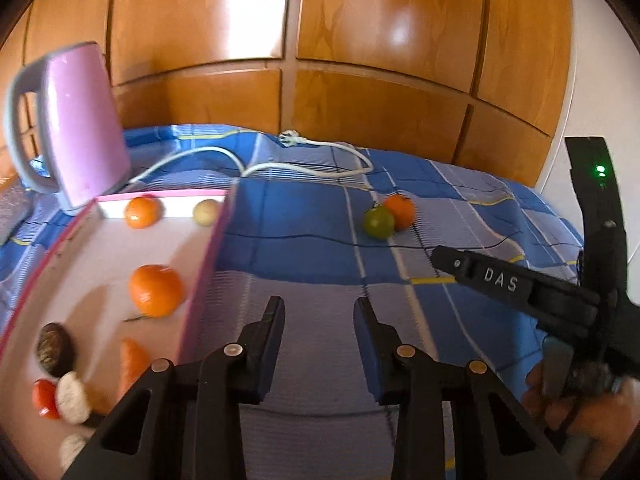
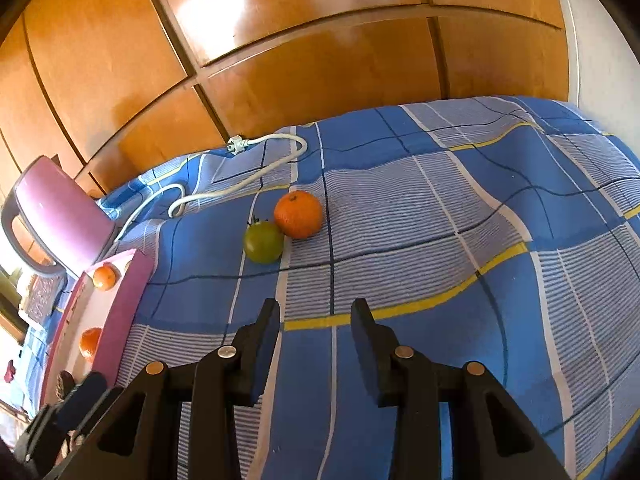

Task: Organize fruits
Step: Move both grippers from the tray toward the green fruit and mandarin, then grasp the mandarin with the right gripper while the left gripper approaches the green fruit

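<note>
On the bed (image 2: 400, 220), covered in a blue checked sheet, the pink-rimmed tray (image 1: 208, 248) was set at the left edge, several fruits already inside. The orange (image 2: 298, 214) and green tomato (image 2: 263, 241), touching mid-bed, were best approached singly, jaws widened first. Both the left hand-held gripper (image 1: 319, 320) and right hand-held gripper (image 2: 316, 320) were narrowly parted, nothing held.

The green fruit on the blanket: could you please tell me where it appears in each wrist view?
Left wrist view: the green fruit lies right of centre, touching the orange on its right.
Right wrist view: left of centre, orange up-right.
Shared landmark: the white cord behind them.
</note>
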A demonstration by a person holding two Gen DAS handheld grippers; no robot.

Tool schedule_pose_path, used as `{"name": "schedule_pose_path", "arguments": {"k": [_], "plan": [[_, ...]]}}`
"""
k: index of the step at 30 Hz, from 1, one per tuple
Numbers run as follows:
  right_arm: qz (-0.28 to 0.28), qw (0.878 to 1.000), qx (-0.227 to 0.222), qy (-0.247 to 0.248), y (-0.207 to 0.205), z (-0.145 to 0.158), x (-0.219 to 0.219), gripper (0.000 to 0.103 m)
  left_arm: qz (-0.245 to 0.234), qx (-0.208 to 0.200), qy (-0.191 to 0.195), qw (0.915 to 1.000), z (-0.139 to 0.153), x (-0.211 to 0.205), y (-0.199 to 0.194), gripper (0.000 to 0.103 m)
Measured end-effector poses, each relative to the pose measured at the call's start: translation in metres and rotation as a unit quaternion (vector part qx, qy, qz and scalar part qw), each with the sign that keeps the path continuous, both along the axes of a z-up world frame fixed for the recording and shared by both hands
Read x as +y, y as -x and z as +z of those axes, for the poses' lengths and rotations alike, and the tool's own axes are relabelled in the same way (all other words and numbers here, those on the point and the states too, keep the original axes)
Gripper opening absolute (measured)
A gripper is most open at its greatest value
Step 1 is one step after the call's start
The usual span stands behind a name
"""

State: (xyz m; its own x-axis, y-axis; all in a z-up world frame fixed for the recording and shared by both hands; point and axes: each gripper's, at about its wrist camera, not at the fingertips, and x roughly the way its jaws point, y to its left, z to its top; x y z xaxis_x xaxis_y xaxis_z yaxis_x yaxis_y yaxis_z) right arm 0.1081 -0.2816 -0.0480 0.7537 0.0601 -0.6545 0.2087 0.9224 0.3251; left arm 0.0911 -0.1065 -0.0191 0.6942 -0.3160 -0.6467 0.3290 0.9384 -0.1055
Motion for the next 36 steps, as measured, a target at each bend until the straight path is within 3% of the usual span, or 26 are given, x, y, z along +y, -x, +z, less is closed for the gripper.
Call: {"name": "schedule_pose_path", "arguments": {"k": [9,23,36], "plan": [[0.017,1.0,-0.003,-0.026,-0.027,0.0,-0.007,0.037,-0.031,0.031,0.029,0.9986,-0.008,-0.031,-0.046,0.035],[0.043,0.999,0.001,-0.019,-0.076,-0.001,-0.008,0.037,-0.038,0.08,0.063,0.994,-0.019,-0.059,-0.099,0.033],[0.034,0.999,0.005,-0.041,-0.098,-0.005,-0.022,0.04,-0.045,0.085,0.068,0.993,-0.021,-0.07,-0.12,0.035]]}}
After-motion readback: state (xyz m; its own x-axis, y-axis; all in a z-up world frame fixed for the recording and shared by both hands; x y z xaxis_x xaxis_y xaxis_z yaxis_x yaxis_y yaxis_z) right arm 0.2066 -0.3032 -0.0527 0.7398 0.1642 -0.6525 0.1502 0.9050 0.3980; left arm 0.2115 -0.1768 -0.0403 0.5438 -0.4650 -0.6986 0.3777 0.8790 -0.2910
